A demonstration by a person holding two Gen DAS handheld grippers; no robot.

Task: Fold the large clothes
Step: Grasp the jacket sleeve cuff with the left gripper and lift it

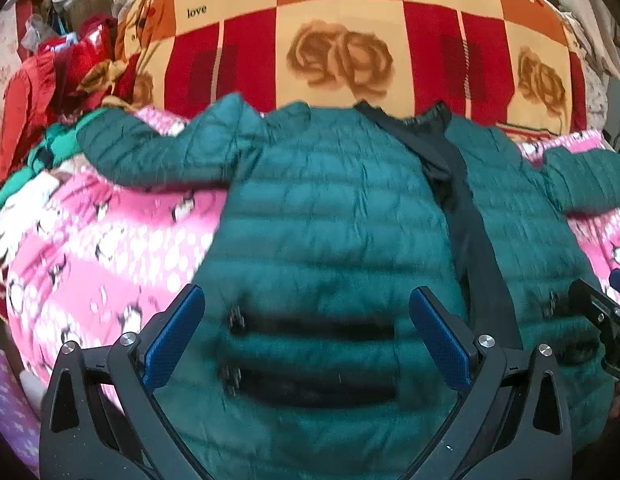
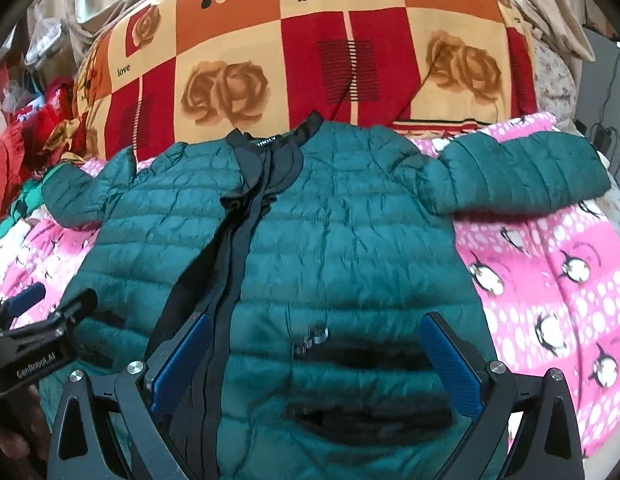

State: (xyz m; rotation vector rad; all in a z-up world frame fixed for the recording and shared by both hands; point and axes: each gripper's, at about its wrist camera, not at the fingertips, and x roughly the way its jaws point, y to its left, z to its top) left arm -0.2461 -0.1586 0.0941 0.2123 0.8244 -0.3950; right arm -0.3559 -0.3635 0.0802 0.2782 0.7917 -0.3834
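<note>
Both grippers, left gripper (image 1: pixel 305 336) and right gripper (image 2: pixel 316 364), have black angular frames, silver round screws and blue textured pads (image 1: pixel 177 336); one body reads "GenRobot.AI".

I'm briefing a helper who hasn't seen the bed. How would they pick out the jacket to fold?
Find the pink penguin blanket spread in front of the big red and orange rose quilt. The jacket lies flat on it, front up, sleeves spread. It is the only dark green quilted puffer, with a black strip down its front, unlike the red clothes heaped at the left.
</note>
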